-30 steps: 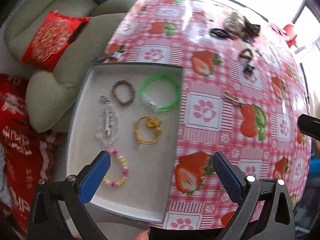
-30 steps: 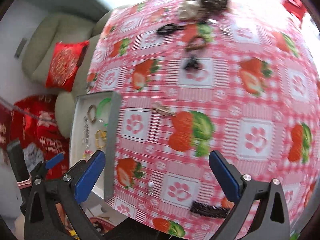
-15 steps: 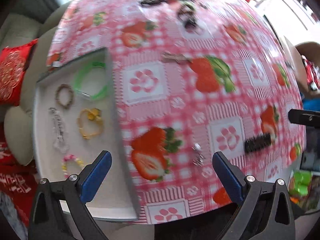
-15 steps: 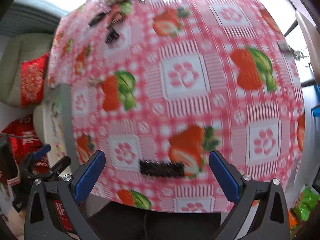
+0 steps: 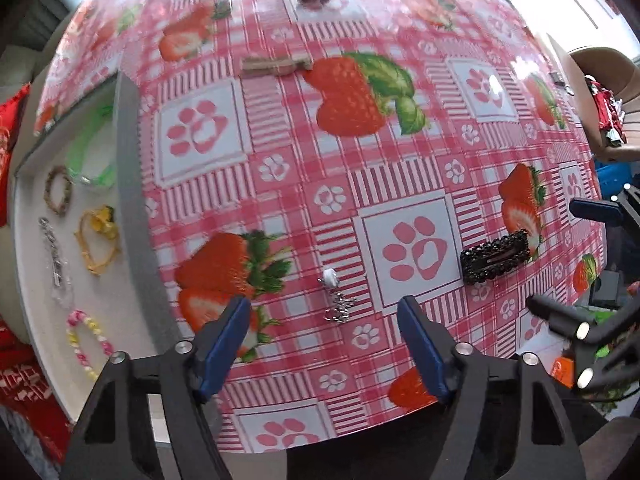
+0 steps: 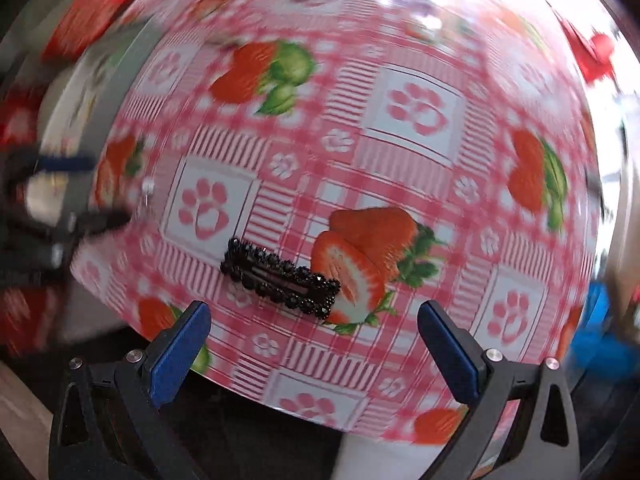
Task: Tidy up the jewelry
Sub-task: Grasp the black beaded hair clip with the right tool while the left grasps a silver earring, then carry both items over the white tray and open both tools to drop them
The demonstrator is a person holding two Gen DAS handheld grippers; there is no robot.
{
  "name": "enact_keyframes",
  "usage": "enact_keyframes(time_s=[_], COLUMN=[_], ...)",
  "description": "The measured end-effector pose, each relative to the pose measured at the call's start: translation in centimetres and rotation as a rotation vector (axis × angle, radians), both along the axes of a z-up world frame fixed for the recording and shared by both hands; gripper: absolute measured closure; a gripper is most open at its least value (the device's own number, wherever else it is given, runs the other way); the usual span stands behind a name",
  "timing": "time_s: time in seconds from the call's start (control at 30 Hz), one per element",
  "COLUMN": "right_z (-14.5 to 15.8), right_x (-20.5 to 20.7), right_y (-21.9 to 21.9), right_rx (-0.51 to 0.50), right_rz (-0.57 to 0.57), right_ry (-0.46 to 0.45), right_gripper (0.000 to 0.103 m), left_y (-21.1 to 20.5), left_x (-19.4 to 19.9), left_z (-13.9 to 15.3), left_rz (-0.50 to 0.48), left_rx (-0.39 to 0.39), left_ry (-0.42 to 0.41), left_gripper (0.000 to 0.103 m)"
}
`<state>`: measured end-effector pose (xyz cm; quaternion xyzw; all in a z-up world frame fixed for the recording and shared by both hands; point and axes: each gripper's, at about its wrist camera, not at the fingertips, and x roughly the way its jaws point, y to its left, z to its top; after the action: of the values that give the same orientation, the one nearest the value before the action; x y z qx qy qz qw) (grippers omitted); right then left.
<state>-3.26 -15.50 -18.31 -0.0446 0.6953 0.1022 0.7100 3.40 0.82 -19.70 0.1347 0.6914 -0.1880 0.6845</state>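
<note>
On the pink strawberry-and-paw-print tablecloth (image 5: 400,168), near its front edge, I see the black beaded rectangular hair clip (image 6: 280,278) lying flat — its long axis runs roughly left to right across my right wrist view, the right end dipping toward me and touching a printed strawberry. My right gripper (image 6: 314,344) hangs just short of it, jaws spread wide with nothing between them, fingers aimed forward and down over the table edge; much of that view is smeared by blur. From my left wrist camera the same clip (image 5: 494,257) sits to the right, tilted up at its right end. My left gripper (image 5: 324,354) is also open and empty, pointing at a small silver earring with a white bead (image 5: 335,298) that lies just ahead of the fingertips — its length running away from me. To the left sits the white shallow tray with a grey rim (image 5: 128,184), holding a green plastic bangle (image 5: 90,156), a brown beaded bracelet (image 5: 59,190), a yellow cord bracelet (image 5: 96,240) and a pastel beaded bracelet (image 5: 86,340).
</note>
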Motion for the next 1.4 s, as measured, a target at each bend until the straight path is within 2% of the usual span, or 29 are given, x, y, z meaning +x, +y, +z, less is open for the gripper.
enact_keyframes(time_s=[0.07, 0.1, 0.13, 0.2, 0.37, 0.43, 0.57, 0.63, 0.67, 0.73, 0.8, 0.97, 1.2, 1.4], right_z=[-0.3, -0.5, -0.7, -1.3, -2.6, -3.0, -3.5, -3.6, -3.8, -3.6, -3.4, -2.7, -1.0, 0.6], right_x=[-0.1, -0.2, -0.2, -0.3, -0.7, -0.7, -0.3, -0.3, 0.0, 0.0, 1.2, 2.9, 5.4, 6.5], right_y=[0.9, 1.4, 1.8, 2.5, 4.2, 4.5, 4.8, 4.9, 5.2, 5.2, 5.0, 3.5, -0.2, -2.2], right_rx=[-0.026, -0.033, -0.039, -0.055, -0.094, -0.105, -0.109, -0.095, -0.089, -0.085, -0.085, -0.020, 0.136, 0.203], right_rz=[0.079, 0.121, 0.153, 0.209, 0.304, 0.314, 0.302, 0.282, 0.274, 0.254, 0.230, 0.101, -0.176, -0.283], right_ry=[-0.014, -0.023, -0.029, -0.036, -0.042, -0.042, -0.041, -0.032, -0.030, -0.033, -0.034, -0.006, 0.030, 0.035], right_gripper=[0.001, 0.001, 0.002, 0.004, 0.017, 0.026, 0.027, 0.032, 0.035, 0.050, 0.057, 0.057, 0.057, 0.057], left_y=[-0.1, -0.1, -0.2, 0.0, 0.8, 0.8, -0.4, -1.0, -1.1, -1.1, -1.0, 0.4, 1.8, 2.6], left_x=[-0.1, -0.1, -0.2, -0.3, -0.6, -0.8, -0.8, -0.8, -0.7, -0.6, -0.4, 0.8, 1.7, 2.4], left_z=[-0.7, -1.0, -1.5, -2.1, -2.9, -2.9, -2.8, -2.7, -2.6, -2.5, -2.3, -0.2, 2.6, 4.8], left_rz=[0.024, 0.035, 0.049, 0.072, 0.106, 0.102, 0.091, 0.084, 0.085, 0.097, 0.102, 0.113, 0.119, 0.125], left_rx=[0.000, 0.004, 0.009, 0.014, 0.023, 0.027, 0.036, 0.037, 0.031, 0.014, -0.004, -0.073, -0.134, -0.164], left_ry=[0.011, 0.017, 0.031, 0.037, 0.034, 0.028, 0.013, 0.011, 0.016, 0.025, 0.032, 0.036, 0.011, -0.037], left_gripper=[0.026, 0.035, 0.037, 0.037, 0.037, 0.037, 0.057, 0.079, 0.082, 0.081, 0.081, 0.082, 0.081, 0.081])
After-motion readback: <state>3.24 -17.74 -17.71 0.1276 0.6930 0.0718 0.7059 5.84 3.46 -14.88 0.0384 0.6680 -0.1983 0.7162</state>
